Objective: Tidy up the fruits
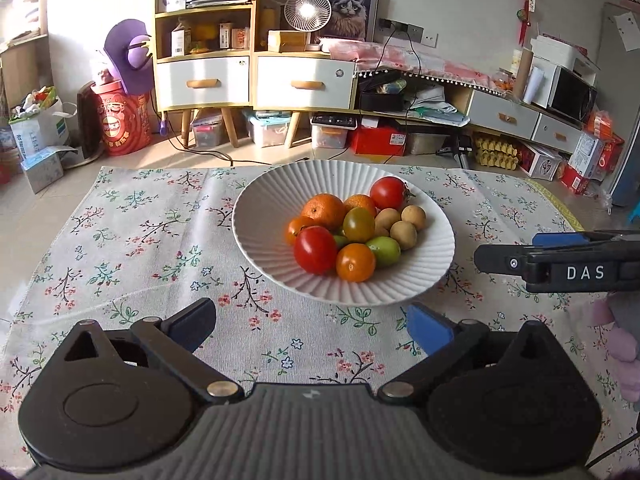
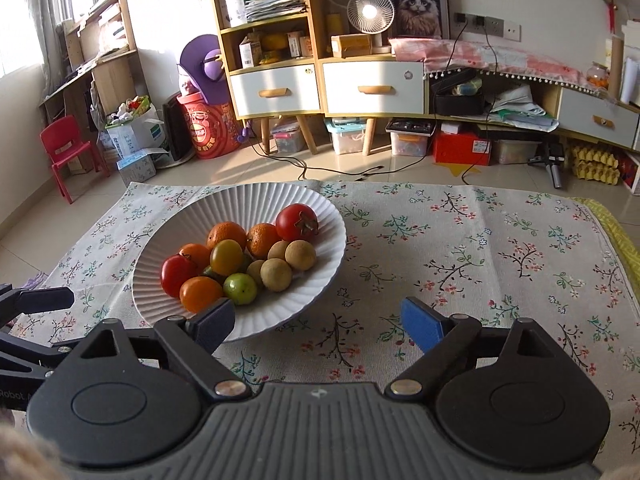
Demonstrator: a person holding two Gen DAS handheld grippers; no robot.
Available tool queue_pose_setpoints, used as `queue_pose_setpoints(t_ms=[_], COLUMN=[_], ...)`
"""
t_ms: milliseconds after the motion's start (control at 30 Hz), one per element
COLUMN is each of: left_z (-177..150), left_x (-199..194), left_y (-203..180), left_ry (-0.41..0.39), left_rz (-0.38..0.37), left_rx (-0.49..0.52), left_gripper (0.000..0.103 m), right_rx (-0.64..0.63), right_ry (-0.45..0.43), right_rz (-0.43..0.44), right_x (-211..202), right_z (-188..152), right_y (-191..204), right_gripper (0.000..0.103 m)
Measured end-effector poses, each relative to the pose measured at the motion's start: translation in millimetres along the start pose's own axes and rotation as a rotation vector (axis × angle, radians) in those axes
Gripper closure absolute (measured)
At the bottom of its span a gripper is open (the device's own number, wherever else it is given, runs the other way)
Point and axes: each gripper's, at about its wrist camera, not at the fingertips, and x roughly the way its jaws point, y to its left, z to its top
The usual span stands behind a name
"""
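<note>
While both tongs hang over the flowered tablecloth (image 1: 132, 232), their jaws are spread wide with nothing between them, only cloth showing in each gap. The left gripper (image 1: 312, 326) sits just short of the near rim of the white ribbed bowl (image 1: 280, 196), which lies straight ahead of it and slightly to its right. The right gripper (image 2: 320, 322) has the same bowl (image 2: 240, 196) ahead and to its left, its left pad overlapping the bowl's near rim in that view; whether it touches, I cannot tell. In the left wrist view the right tongs reach in from the right edge, beside the bowl and apart from it. Nothing stands between either pair of tongs and the fruit.

In the bowl, counted: two red tomatoes (image 1: 315, 249), one nearest the left tongs and one (image 1: 387, 193) at the far side with its stem to the right; two mandarins (image 1: 324, 210) behind; an orange cherry tomato (image 1: 355, 262) at the front, a second orange one at the left edge of the heap, a yellow-green one (image 1: 359, 224) in the middle; at least one green fruit (image 1: 385, 251); four small tan round fruits (image 1: 404, 222) on the right. All are roundish, with no clear long axis.

Beyond the table stand a shelf cabinet (image 1: 204, 40), a small fan (image 1: 307, 10) and floor boxes, well apart.
</note>
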Motion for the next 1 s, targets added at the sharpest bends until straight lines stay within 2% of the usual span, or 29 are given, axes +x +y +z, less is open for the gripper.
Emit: queue_pose_setpoints(t_ms=[133,233,300,400,500,600,867,1000], left_z=[-7.8,-15.5,-20.0,-25.6,-27.7,-24.8,-25.4,-26.7], left_x=[-11.8,-20.6,-23.4,-23.8,-25.1,-26.2,-25.3,-24.0], left_y=[1.7,7.5,7.3,4.0,4.6,5.3,-0.3,1.7], left_ry=[0.046,0.061,0.073,0.099,0.098,0.111,0.115,0.122], left_rz=[0.051,0.058,0.065,0.110,0.154,0.139,0.142,0.149], left_rx=[-0.030,-0.091,-0.096,-0.075,-0.105,-0.130,-0.127,-0.133], left_gripper=[0.009,0.009,0.009,0.009,0.009,0.009,0.009,0.009], right_rx=[0.012,0.008,0.012,0.037,0.033,-0.024,-0.078,-0.066], right_ry=[0.042,0.086,0.090,0.101,0.113,0.118,0.093,0.119], right_rz=[-0.058,-0.077,-0.081,-0.106,-0.134,-0.166,-0.204,-0.190], right_x=[-11.3,-18.9,-24.8,-30.7,-26.8,-26.3,-22.2,-19.5], right_z=[-12.2,-19.8,-25.4,-34.7,-40.6,-47.5,-48.8,-51.7], right_y=[6.4,12.3,14.5,15.3,18.5,30.1,37.6,35.9], right_gripper=[0.008,0.004,0.001,0.001,0.001,0.001,0.001,0.001])
